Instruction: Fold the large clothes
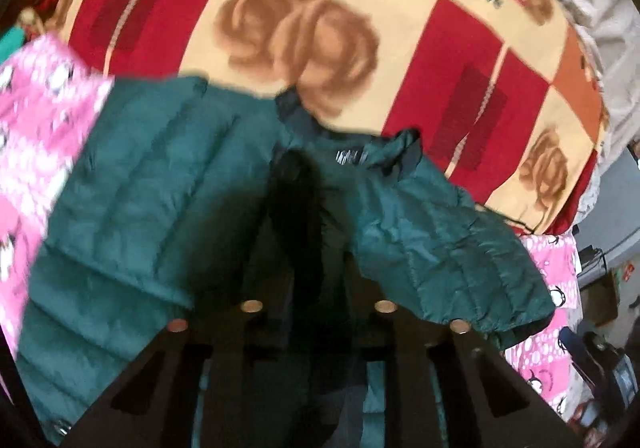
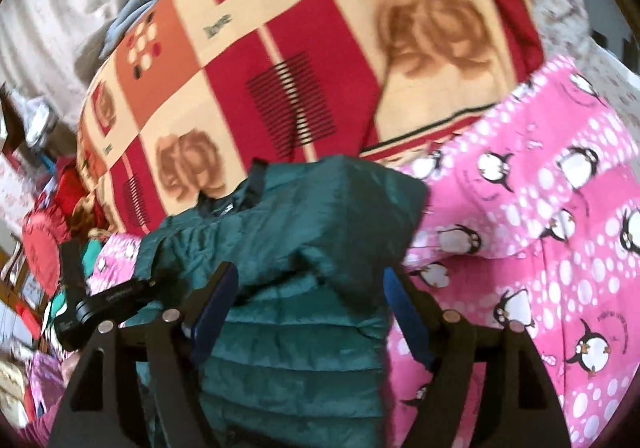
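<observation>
— Where is the jacket (image 2: pixel 288 248) now?

— It lies on the bed, on top of a pink blanket (image 2: pixel 540 248) with penguins. Its collar end reaches the big checked blanket (image 2: pixel 280 28) with red squares and brown roses. It is a dark green padded jacket, and one sleeve (image 1: pixel 452 252) lies out to the side, toward the pink blanket.

— And the left gripper (image 1: pixel 296 184)?

— Its two fingers are pressed together, with no gap between them. They point down at the jacket close under the collar (image 1: pixel 348 152). The picture is dark and blurred there, so I cannot tell if some cloth is pinched between the tips.

— The right gripper (image 2: pixel 308 284)?

— This one is released. Its blue pads (image 2: pixel 216 304) stand wide apart, one on each side of the green cloth, and the cloth bulges between them. The pads do not squeeze it.

— Can you see one gripper from the other side?

— Yes, in the right view the left gripper shows as a black tool at the jacket's left edge.
</observation>
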Available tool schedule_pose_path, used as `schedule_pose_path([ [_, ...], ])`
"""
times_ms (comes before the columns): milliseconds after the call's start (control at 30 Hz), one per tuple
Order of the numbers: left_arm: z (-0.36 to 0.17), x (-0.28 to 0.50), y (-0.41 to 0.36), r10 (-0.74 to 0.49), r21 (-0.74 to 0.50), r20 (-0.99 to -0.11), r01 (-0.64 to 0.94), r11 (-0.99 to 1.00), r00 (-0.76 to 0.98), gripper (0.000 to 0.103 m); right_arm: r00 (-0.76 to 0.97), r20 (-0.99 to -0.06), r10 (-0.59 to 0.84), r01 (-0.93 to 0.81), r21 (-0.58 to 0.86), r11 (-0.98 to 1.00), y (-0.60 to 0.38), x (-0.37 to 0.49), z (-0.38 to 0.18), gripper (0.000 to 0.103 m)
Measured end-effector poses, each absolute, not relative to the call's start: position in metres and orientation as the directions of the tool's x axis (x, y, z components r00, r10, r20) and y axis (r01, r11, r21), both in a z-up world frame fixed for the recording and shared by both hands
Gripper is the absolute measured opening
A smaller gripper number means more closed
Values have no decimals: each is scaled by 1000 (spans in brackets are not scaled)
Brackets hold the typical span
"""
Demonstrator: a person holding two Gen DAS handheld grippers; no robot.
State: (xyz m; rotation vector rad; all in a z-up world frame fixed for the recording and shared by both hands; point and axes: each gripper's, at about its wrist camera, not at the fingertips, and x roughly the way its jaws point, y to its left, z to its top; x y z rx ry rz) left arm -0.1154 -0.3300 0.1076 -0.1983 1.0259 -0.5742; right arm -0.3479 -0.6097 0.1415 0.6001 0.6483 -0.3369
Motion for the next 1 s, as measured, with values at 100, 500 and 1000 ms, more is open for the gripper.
schedule_pose_path([
  [100, 133, -109, -317, -515, -368, -722, 375, 851, 462, 0, 743, -659, -120, 503, 430, 749, -615, -336, 128, 79],
  [500, 111, -72, -229, -380, -266, -740, 277, 923, 555, 0, 680, -728, -87, 488, 361, 795, -593, -215, 80, 79],
  [1000, 133, -83, -220, -382, -258, -675, 283, 924, 631, 24, 648, -753, -119, 457, 259, 851, -569, -201, 100, 79],
])
